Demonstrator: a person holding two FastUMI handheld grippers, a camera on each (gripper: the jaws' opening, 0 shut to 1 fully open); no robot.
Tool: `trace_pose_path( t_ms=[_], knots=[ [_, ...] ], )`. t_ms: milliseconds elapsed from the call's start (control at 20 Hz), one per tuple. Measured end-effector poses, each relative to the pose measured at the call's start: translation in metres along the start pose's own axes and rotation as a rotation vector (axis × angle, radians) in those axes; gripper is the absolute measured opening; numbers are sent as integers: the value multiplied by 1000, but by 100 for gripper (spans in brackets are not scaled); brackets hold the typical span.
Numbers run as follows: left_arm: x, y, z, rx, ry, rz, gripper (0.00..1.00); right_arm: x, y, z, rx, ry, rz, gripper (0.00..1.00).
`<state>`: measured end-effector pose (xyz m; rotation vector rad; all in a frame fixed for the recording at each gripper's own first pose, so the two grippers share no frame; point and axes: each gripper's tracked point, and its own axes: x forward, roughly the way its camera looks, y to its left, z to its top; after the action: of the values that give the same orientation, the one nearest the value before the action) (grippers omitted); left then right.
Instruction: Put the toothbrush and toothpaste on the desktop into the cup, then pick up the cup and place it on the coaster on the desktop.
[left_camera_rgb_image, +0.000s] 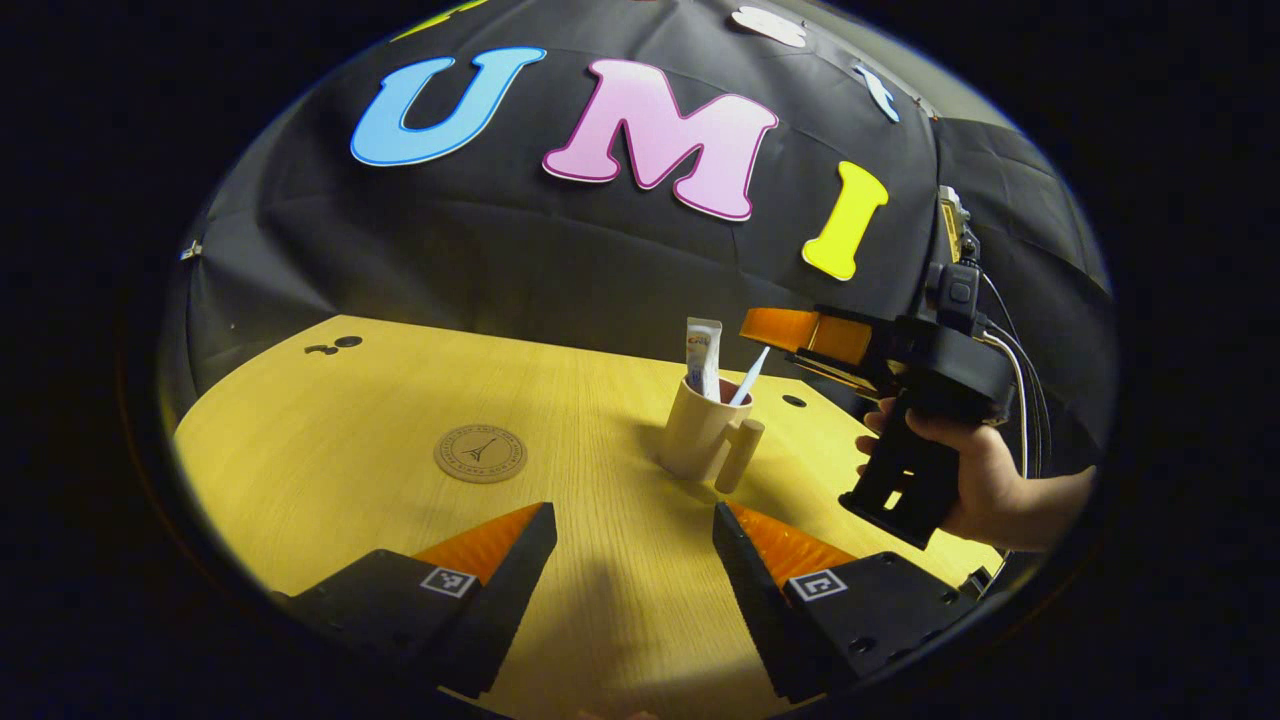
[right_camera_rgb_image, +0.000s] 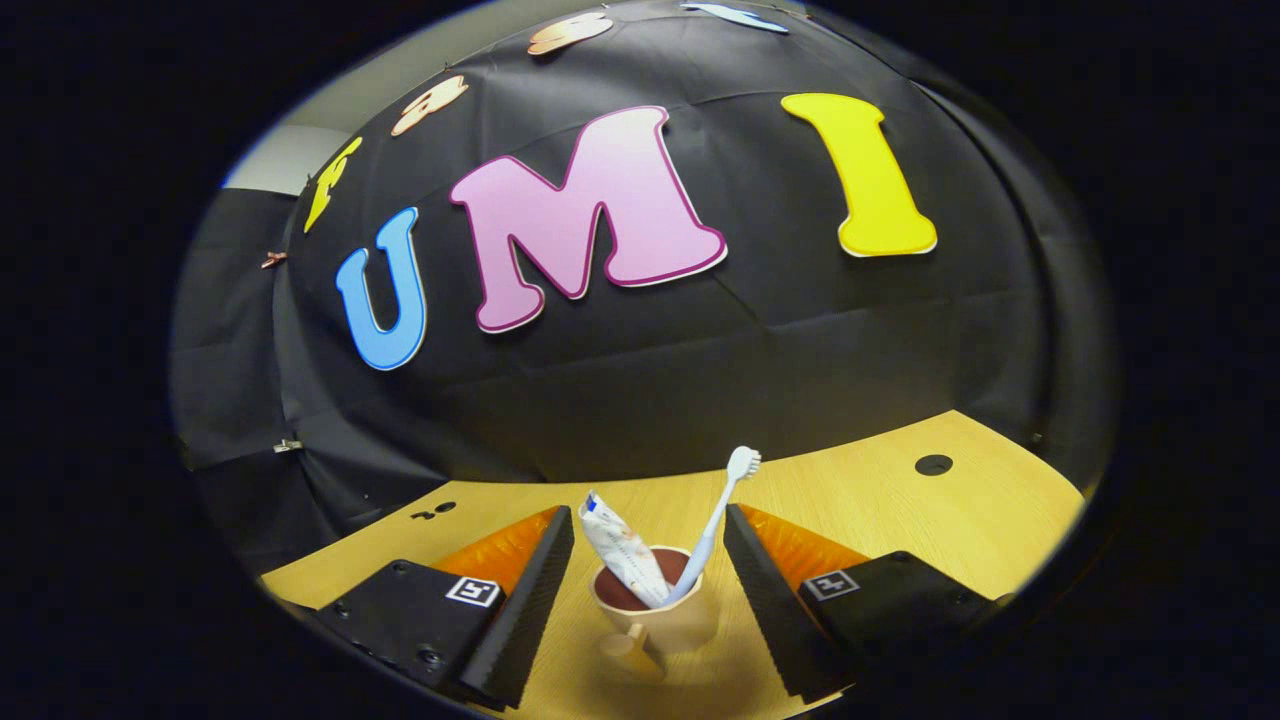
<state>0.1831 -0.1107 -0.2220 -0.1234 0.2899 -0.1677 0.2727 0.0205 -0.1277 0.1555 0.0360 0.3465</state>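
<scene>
My left gripper (left_camera_rgb_image: 632, 540) hangs open over bare desk. Farther off, the cup (left_camera_rgb_image: 700, 432) holds toothpaste (left_camera_rgb_image: 703, 355) and toothbrush (left_camera_rgb_image: 750, 375); my right gripper (right_camera_rgb_image: 648, 560), fingers apart, straddles it. Loading looks done; next I'd grip the cup and carry it left to the coaster (left_camera_rgb_image: 480, 453).

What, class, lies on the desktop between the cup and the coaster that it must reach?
Nothing visible. In the left gripper view the cup, holding the toothpaste and toothbrush, stands right of the coaster, with bare desktop between them. The right claw hangs open over the cup.
</scene>
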Motion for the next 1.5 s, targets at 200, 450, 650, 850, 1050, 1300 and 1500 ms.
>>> trace_pose_path(
  t_ms=[200,450,650,850,1050,1300,1500],
  knots=[
    [-21,11,8,-11,5,57,98,-3,6,7,-98,75,-8,98],
    [-45,27,14,-11,5,133,97,-6,9,0,-160,256,-19,98],
    [-67,47,8,-50,11,217,98,-12,12,-17,-240,429,7,98],
    [-89,58,3,-116,36,244,98,-20,23,-46,-269,577,24,98],
    [-127,91,-4,-89,87,294,98,-28,20,-73,-163,735,-47,96],
    [-164,120,-7,-27,145,316,98,-18,12,-88,-36,827,-137,97],
    [-176,127,0,-5,160,303,98,-14,3,-104,-8,911,-212,96]
  ],
)
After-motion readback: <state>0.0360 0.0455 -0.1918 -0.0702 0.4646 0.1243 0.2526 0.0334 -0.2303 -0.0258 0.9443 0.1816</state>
